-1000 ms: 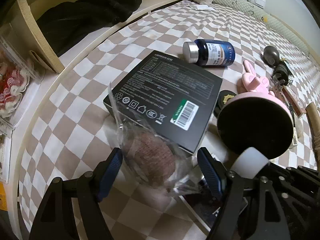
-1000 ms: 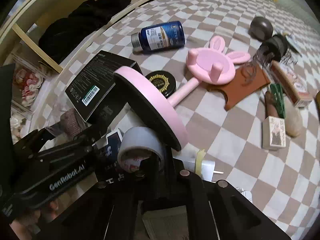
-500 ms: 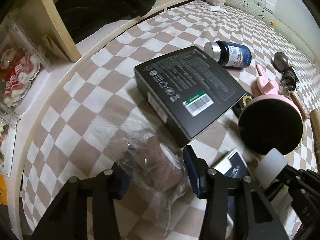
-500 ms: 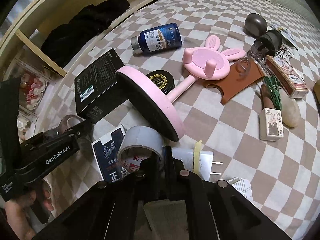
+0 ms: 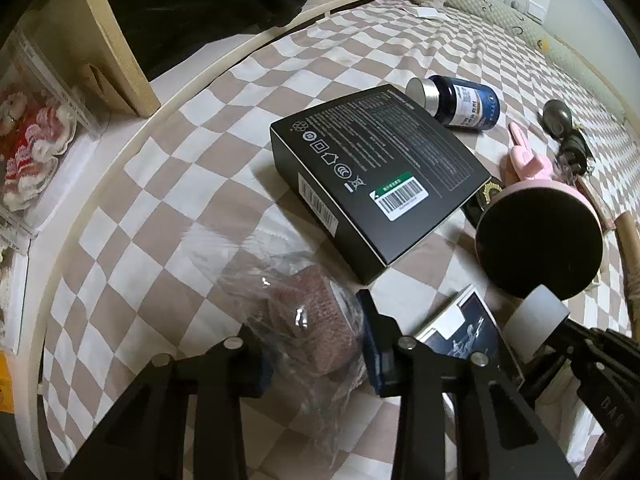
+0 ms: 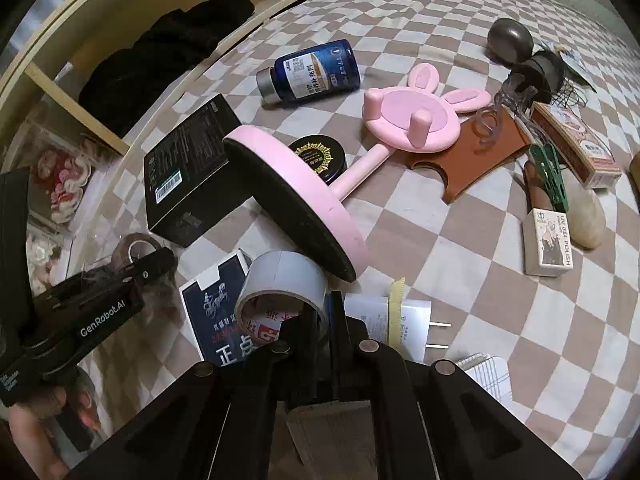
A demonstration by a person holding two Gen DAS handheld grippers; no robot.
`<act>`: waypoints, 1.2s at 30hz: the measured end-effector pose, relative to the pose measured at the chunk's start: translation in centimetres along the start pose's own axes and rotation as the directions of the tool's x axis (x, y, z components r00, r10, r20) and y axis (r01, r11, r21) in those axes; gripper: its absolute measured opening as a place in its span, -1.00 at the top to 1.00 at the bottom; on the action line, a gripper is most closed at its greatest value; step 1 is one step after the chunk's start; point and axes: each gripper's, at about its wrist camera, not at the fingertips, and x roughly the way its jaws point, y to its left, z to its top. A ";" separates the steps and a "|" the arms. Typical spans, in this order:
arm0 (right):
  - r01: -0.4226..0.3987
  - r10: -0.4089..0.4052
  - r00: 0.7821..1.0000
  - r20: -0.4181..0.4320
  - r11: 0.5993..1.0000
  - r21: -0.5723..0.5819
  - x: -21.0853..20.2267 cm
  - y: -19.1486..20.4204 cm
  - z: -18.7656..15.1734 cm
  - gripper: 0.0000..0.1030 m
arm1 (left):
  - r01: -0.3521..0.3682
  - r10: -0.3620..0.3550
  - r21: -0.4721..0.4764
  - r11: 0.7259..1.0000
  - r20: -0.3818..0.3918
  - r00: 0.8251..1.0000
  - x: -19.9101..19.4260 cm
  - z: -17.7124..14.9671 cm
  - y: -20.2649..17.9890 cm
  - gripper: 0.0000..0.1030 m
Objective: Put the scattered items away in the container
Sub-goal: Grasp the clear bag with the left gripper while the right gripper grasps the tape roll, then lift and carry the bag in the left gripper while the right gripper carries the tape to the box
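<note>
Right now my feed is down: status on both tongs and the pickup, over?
Left tongs shut on clear plastic bag holding brown roll. Right tongs shut on white tape roll. Black flat box close ahead; no container in view.

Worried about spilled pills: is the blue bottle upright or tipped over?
Tipped: the blue bottle lies on its side on the checkered cloth, silver cap on.

The left gripper's left finger is buried behind the clear plastic bag, so contact there cannot be judged. The right gripper's fingertips hide behind the white tape roll, and the dark card under it is partly covered. The wooden handle runs off the frame's right edge
</note>
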 end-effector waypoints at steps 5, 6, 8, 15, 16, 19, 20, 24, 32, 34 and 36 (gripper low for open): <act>0.017 -0.017 1.000 0.008 1.000 -0.021 -0.8 0.3 -0.4 0.89 | -0.011 0.011 0.036 0.999 0.009 1.000 -0.8 -0.3 -0.3 0.38; 0.020 -0.020 1.000 0.009 1.000 -0.022 -1.1 0.4 -0.6 0.89 | -0.011 0.011 0.042 0.999 0.014 1.000 -1.2 -0.3 -0.4 0.38; 0.030 -0.030 0.999 0.014 0.999 -0.024 -1.7 0.5 -0.9 0.89 | -0.007 0.005 0.047 0.999 0.028 1.000 -2.1 -0.4 -0.5 0.38; 0.049 -0.049 0.998 0.044 0.999 -0.008 -4.4 0.1 -2.0 0.89 | 0.013 -0.017 0.068 0.998 0.067 0.998 -5.1 -0.8 -1.3 0.39; 0.053 -0.053 0.997 0.049 0.999 -0.005 -4.8 0.1 -2.2 0.89 | 0.016 -0.021 0.073 0.997 0.071 0.997 -5.5 -0.9 -1.4 0.39; 0.063 -0.063 0.996 0.060 0.998 0.004 -5.8 -0.1 -2.6 0.89 | 0.022 -0.030 0.093 0.995 0.088 0.996 -6.8 -1.2 -2.0 0.39; 0.066 -0.067 0.996 0.063 0.998 0.007 -6.1 -0.2 -2.8 0.89 | 0.026 -0.035 0.099 0.995 0.093 0.995 -7.2 -1.3 -2.1 0.39; 0.077 -0.078 0.995 0.067 0.997 0.025 -7.2 -0.3 -3.4 0.89 | 0.023 -0.037 0.121 0.992 0.109 0.993 -8.6 -1.8 -2.8 0.39; 0.100 -0.102 0.990 0.100 0.995 0.029 -10.3 -0.5 -4.5 0.89 | 0.034 -0.049 0.112 0.993 0.127 0.991 -11.4 -2.7 -3.3 0.39; 0.106 -0.109 0.988 0.113 0.994 0.030 -11.4 -0.6 -4.7 0.89 | 0.036 -0.051 0.110 0.993 0.134 0.990 -12.1 -3.0 -3.5 0.39; 0.110 -0.114 0.985 0.126 0.993 0.034 -12.7 -0.8 -5.1 0.89 | 0.043 -0.058 0.108 0.993 0.142 0.988 -12.9 -3.4 -3.6 0.39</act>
